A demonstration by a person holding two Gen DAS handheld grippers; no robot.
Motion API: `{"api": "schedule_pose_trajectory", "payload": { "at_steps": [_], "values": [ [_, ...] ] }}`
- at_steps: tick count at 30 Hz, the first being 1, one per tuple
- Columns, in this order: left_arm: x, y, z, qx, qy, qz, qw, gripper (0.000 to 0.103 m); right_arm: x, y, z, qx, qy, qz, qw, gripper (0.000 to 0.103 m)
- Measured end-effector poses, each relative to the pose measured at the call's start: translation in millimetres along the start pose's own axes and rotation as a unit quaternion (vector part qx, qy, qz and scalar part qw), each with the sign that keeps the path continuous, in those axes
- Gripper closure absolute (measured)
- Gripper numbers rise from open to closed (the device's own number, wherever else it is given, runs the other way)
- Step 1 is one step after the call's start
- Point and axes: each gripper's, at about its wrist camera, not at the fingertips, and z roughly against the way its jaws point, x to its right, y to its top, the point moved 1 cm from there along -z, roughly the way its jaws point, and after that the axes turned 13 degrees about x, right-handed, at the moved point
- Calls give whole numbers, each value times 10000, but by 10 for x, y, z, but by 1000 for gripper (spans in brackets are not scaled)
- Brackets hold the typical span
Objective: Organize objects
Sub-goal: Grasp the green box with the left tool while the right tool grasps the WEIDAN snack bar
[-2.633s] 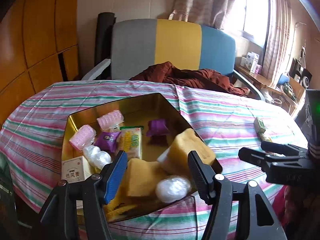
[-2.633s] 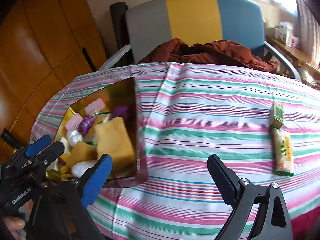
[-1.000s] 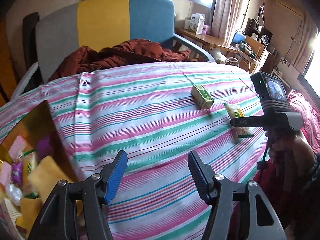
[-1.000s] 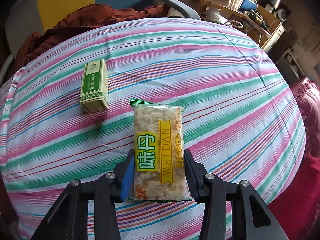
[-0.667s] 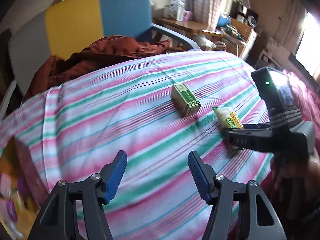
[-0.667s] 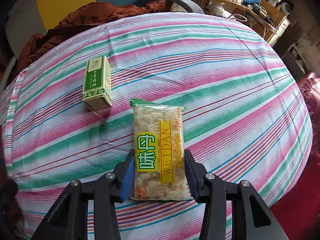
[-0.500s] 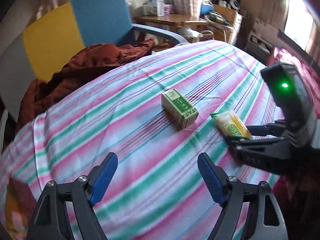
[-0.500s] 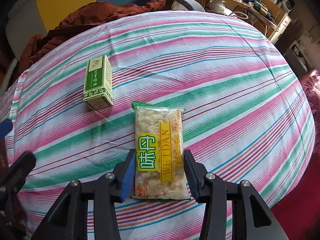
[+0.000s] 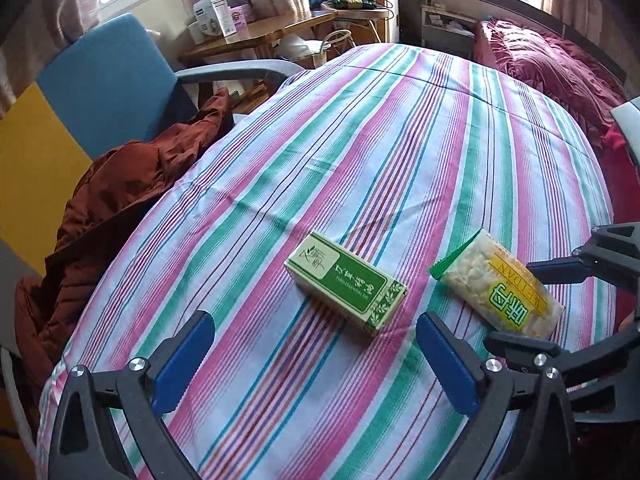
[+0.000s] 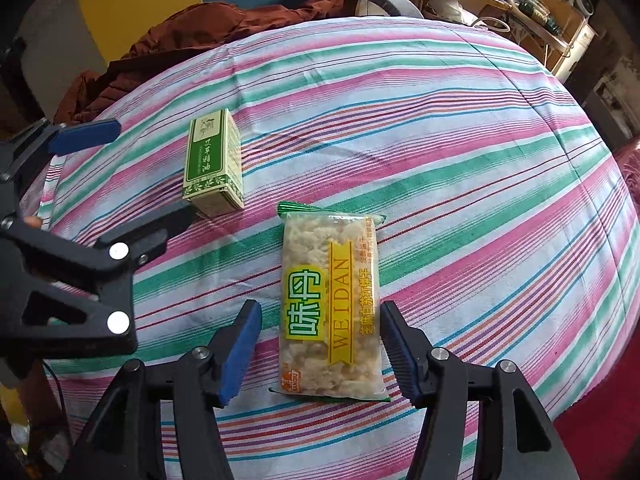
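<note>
A glossy, crinkled WEIDAN snack packet of pale puffed pieces lies flat on the striped cotton tablecloth, between the spread fingers of the right gripper, whose blue ribbed pads sit beside it with small gaps. A rectangular green cardboard box rests just ahead of the wide-open, empty left gripper. Beyond the cloth's edge, rumpled rust-brown fabric drapes a blue-and-yellow padded chair.
</note>
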Motion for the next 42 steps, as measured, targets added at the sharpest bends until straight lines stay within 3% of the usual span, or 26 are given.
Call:
{"api": "schedule_pose_trajectory", "payload": {
  "at_steps": [8,10,11,15,20,27,29,30,31,36,42],
  "values": [
    [13,122,-316,-25,-314,-333,9989,1,-4,-17,-13,-50,24,3,10000,35],
    [9,103,-388,-108,-427,-248,9987,9,0,-23,-20,-78,20,0,10000,35],
    [-1,82,-413,-164,-494,-136,9986,25,4,-25,-20,-79,19,-5,10000,35],
    [-79,-55,-293,-86,-513,517,9973,25,17,-27,-16,-71,0,-3,10000,35],
    [-133,-346,-41,-177,119,1160,9930,25,-14,-45,-7,-83,18,91,9999,35],
    [-16,-794,474,-202,761,2223,9718,26,-94,-89,2,-128,25,342,9993,34],
    [68,-917,638,-193,1055,2434,9640,26,-150,-99,32,-86,206,437,9988,39],
    [99,-981,702,-176,1177,2502,9609,26,-191,-102,57,-43,366,498,9981,51],
    [147,-1063,794,-131,1275,2597,9572,26,-251,-115,79,-17,541,604,9967,54],
    [307,-1346,1093,70,1441,2866,9471,26,-444,-205,136,8,816,1088,9907,56],
    [312,-1444,1177,204,1338,2998,9444,26,-497,-212,110,-7,724,1119,9911,56]
  ]
}}
